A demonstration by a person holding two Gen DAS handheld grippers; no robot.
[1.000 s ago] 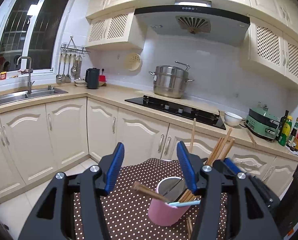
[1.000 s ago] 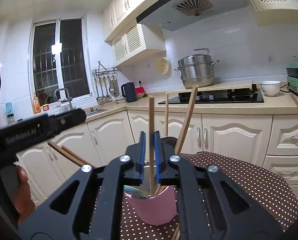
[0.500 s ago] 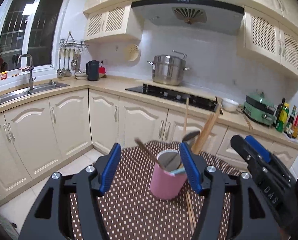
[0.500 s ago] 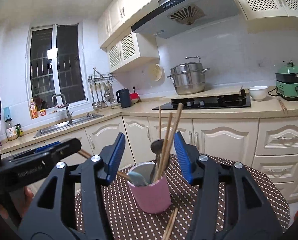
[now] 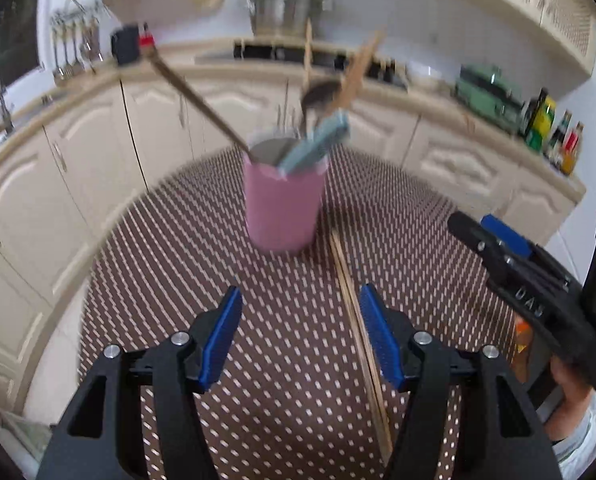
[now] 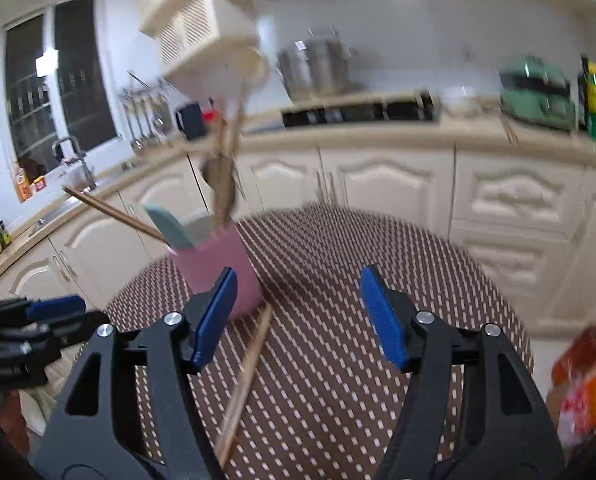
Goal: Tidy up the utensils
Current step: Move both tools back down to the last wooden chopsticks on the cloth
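A pink cup (image 5: 282, 208) stands on the brown dotted table (image 5: 177, 280) and holds chopsticks, a dark spoon and a pale blue spatula (image 5: 316, 146). A pair of wooden chopsticks (image 5: 358, 320) lies on the table in front of the cup. My left gripper (image 5: 300, 334) is open and empty above the table, with the lying chopsticks just inside its right finger. My right gripper (image 6: 298, 316) is open and empty, to the right of the cup (image 6: 217, 272), and the lying chopsticks (image 6: 245, 376) sit under its left finger. Both views are motion-blurred.
Cream kitchen cabinets and a counter (image 5: 438, 104) curve around behind the table, with a steel pot (image 5: 287, 8), a green appliance (image 5: 488, 92) and bottles (image 5: 554, 132). An orange packet (image 6: 590, 380) lies at the table's right edge.
My right gripper opened and let go of a chopstick into the cup. Both grippers have pulled back from the cup and dropped lower over the table.
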